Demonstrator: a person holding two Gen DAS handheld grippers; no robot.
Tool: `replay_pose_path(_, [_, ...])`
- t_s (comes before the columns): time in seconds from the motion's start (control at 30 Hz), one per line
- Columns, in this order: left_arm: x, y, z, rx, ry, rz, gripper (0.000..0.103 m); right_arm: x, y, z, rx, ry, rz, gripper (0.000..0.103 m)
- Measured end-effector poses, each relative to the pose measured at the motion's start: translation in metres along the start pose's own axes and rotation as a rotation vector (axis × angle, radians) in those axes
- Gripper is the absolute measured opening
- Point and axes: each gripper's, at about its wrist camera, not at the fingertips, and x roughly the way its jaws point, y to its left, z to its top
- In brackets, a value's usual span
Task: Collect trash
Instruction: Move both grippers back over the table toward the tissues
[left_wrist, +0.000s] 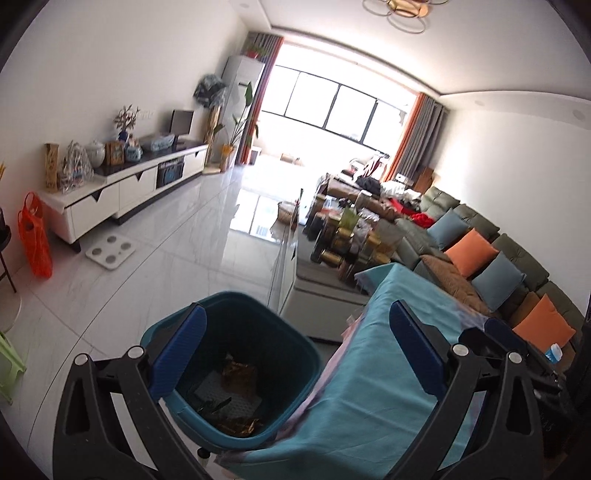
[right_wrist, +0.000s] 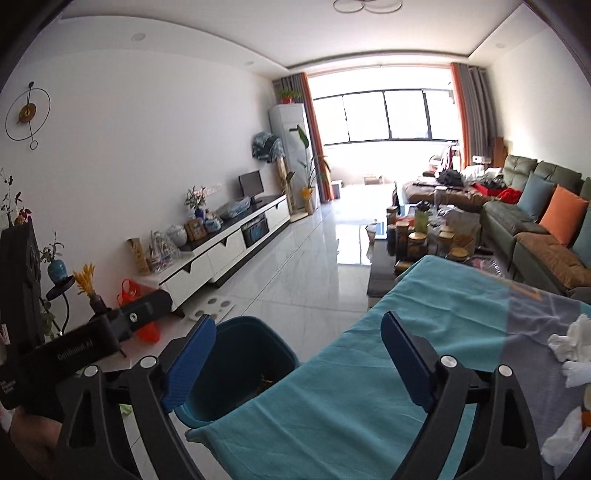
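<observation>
A teal waste bin (left_wrist: 236, 332) stands on the floor against the end of a table under a teal cloth (left_wrist: 369, 369). Crumpled brown wrappers (left_wrist: 240, 373) and a green scrap lie in its bottom. My left gripper (left_wrist: 297, 314) hangs open above the bin's rim and the table edge, nothing between its blue pads. My right gripper (right_wrist: 299, 323) is also open and empty, over the cloth (right_wrist: 369, 369) beside the bin (right_wrist: 247, 354). White crumpled tissues (right_wrist: 569, 343) lie on the table at the far right.
A white TV cabinet (right_wrist: 221, 254) lines the left wall, with a scale (left_wrist: 110, 251) and an orange bag (left_wrist: 35, 236) on the floor by it. A coffee table crowded with jars (right_wrist: 424, 236) and a green sofa (right_wrist: 517, 218) stand beyond the table.
</observation>
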Motion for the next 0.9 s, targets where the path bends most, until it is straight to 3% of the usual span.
replay_pose_path(0.27, [-0.044,-0.066,-0.005,0.109,-0.135,-0.041,0.098,-0.048,-0.020,-0.010,-0.007,-0.094,-0.082,0.096])
replay_pose_path(0.43, [-0.065,-0.117,-0.026,0.199,-0.187,-0.095,0.098,-0.086,-0.045,-0.029,0.006,-0.143,-0.169,0.096])
replay_pose_path(0.9, [-0.093,-0.216,-0.087,0.336,-0.210,-0.275,0.098,-0.183,-0.095,-0.081,0.030,-0.242,-0.467,0.096])
